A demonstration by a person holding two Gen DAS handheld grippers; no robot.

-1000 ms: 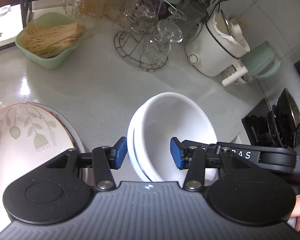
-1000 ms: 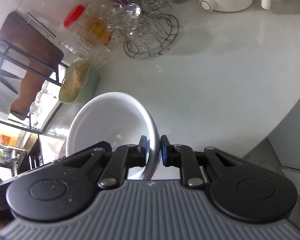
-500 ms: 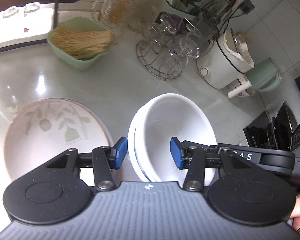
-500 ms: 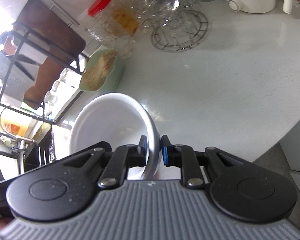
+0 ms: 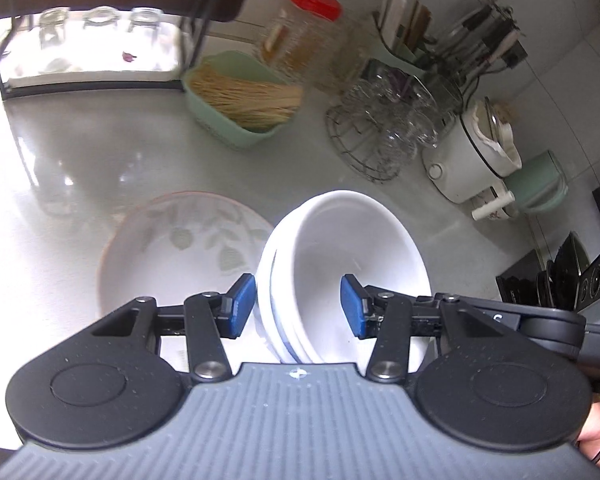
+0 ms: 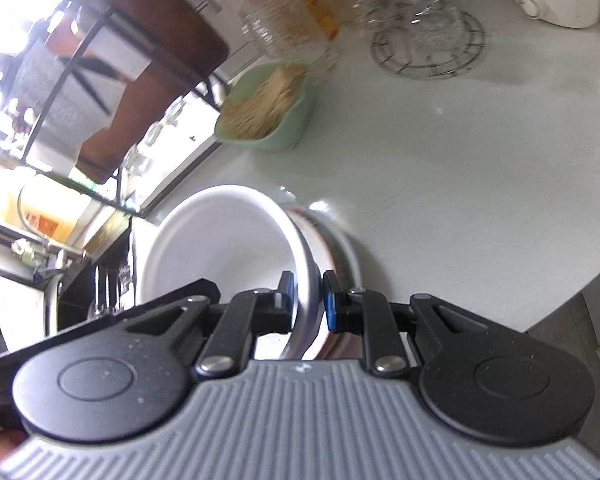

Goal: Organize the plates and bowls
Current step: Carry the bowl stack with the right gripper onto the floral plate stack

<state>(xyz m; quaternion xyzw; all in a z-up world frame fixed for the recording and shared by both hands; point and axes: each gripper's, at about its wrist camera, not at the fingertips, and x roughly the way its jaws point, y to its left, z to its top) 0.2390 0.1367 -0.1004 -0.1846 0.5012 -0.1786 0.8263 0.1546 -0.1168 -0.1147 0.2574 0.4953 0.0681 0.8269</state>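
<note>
A stack of white bowls (image 5: pixel 340 264) is held tilted above the grey counter. My right gripper (image 6: pixel 307 300) is shut on the rim of the white bowls (image 6: pixel 220 248); its black body (image 5: pixel 500 320) also shows in the left wrist view, clamping the stack's right side. My left gripper (image 5: pixel 298 306) is open, its blue pads (image 5: pixel 242 306) spaced either side of the stack's near-left rim without pinching it. A leaf-patterned plate (image 5: pixel 172 256) lies on the counter to the left, partly under the bowls; its rim (image 6: pixel 332 248) shows behind the bowl in the right wrist view.
A green basket of noodles (image 5: pixel 240 108), a red-lidded jar (image 5: pixel 304 36), a wire rack of glasses (image 5: pixel 384 128), a white rice cooker (image 5: pixel 472 160) and a green kettle (image 5: pixel 540 184) line the back. A black shelf (image 5: pixel 92 32) stands far left. The counter edge (image 6: pixel 572 292) curves at right.
Both grippers and the held bowls have moved left and back toward the patterned plate, which has come from the left edge to just beside and under the bowls. Grips unchanged.
</note>
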